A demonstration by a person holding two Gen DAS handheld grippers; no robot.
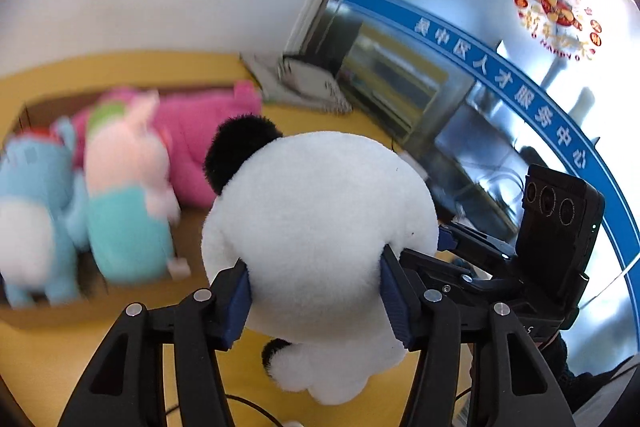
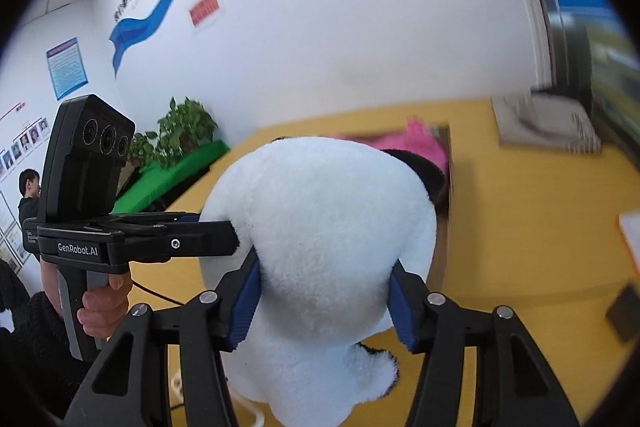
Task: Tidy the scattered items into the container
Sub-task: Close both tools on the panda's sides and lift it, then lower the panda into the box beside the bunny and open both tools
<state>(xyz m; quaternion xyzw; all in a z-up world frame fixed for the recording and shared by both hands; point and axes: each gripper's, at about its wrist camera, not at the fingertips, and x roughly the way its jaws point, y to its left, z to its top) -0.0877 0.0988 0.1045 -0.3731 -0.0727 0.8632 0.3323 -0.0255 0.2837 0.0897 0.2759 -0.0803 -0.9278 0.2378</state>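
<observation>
A white plush panda [image 1: 320, 211] with black ears hangs above the yellow table. My left gripper [image 1: 316, 297] is shut on it, blue pads pressed into its sides. My right gripper [image 2: 324, 307] is shut on the same panda [image 2: 320, 219] from the other side. In the right wrist view the left gripper's fingers [image 2: 208, 231] dig into the plush from the left, and a hand [image 2: 104, 303] holds its grip. An open cardboard box [image 1: 40, 107] at the left holds a pink plush [image 1: 200, 147], a pig plush [image 1: 124, 187] and a blue plush [image 1: 32, 203].
A stack of papers [image 1: 308, 83] lies behind the box near a glass wall. A dark flat object [image 2: 624, 311] and an orange-edged item [image 2: 630, 231] lie at the table's right. A cable [image 1: 248, 403] runs below the panda. A person [image 2: 28, 195] stands far left by potted plants [image 2: 188, 131].
</observation>
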